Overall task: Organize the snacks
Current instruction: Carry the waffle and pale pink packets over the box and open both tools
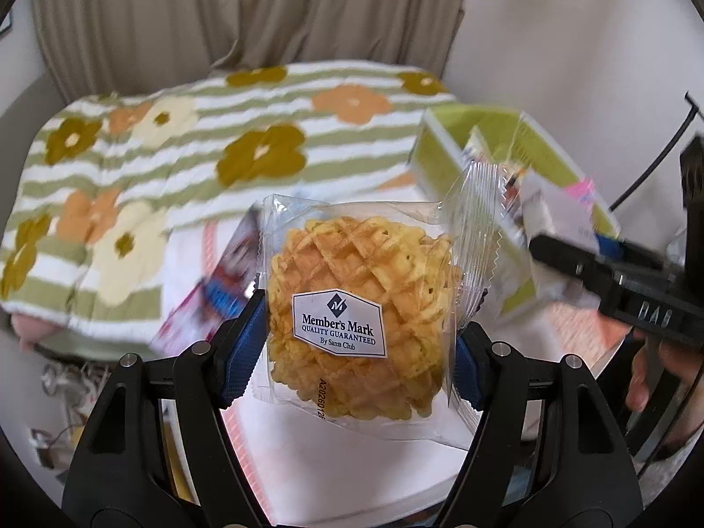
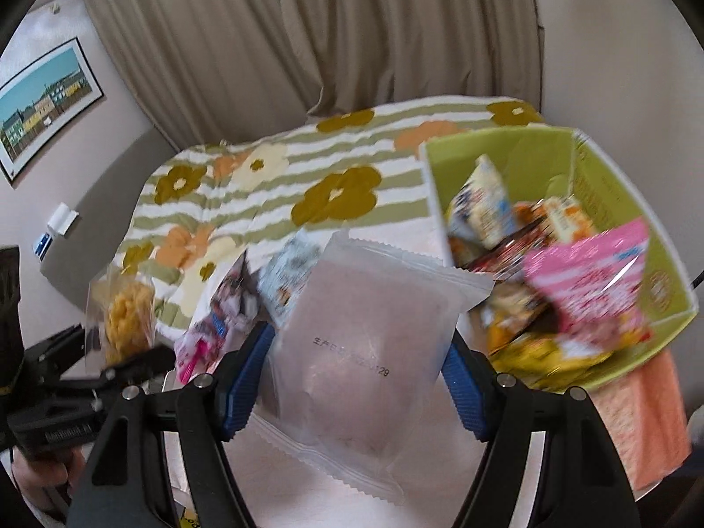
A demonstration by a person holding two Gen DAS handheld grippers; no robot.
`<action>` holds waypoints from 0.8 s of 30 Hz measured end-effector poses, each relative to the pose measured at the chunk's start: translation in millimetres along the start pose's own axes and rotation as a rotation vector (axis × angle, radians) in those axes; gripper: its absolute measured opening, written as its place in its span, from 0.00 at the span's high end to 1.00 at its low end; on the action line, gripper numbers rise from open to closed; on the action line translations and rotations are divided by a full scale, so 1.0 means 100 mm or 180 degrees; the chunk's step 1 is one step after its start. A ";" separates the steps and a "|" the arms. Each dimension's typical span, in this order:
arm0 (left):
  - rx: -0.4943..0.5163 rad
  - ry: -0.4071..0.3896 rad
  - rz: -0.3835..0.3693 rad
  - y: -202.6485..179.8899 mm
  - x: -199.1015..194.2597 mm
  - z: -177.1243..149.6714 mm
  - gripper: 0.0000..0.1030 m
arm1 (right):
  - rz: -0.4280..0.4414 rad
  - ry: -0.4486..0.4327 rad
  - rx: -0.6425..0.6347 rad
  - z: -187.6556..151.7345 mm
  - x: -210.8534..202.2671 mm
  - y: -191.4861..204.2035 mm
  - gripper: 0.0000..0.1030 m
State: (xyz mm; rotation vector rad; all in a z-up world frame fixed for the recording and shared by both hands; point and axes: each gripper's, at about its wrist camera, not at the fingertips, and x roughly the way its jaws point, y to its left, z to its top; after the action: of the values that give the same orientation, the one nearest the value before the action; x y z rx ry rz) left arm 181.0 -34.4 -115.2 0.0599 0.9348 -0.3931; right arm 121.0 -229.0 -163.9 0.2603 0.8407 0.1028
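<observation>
The left gripper pinches a clear-wrapped golden waffle cookie; the right gripper is closed around a frosted white packet. Slippery film could slide out before reaching the green cardboard box.

Each fisheye looks forward along its own blue-padded fingers, close above the white tabletop. Both face the beige pleated curtain and share the green-striped flowered blanket and the lime-green cardboard box, which the right view sees nearer.

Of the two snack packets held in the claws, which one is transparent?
The clear packet with the golden lattice waffle cookie, in the left claw; the right claw's frosted white packet hides its contents.
</observation>
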 end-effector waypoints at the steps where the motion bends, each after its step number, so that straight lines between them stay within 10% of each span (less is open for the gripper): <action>1: 0.0008 -0.0057 -0.0003 -0.10 0.01 0.10 0.32 | 0.0006 -0.0028 -0.0010 0.05 -0.04 -0.08 0.32; 12: -0.0042 -0.0185 -0.0240 -1.39 0.58 1.12 0.32 | -0.0023 -0.0162 -0.0222 0.67 -0.26 -1.23 0.33; 24: 0.0052 0.0249 -0.0325 -2.13 1.58 1.67 0.32 | 0.0020 0.0072 -0.0100 0.99 0.08 -2.07 0.32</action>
State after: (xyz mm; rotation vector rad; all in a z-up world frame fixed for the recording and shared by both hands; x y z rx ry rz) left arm 318.0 -316.2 -114.9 0.0427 1.0147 -0.4958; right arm 197.5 -445.1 -162.5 0.2326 0.8601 0.1251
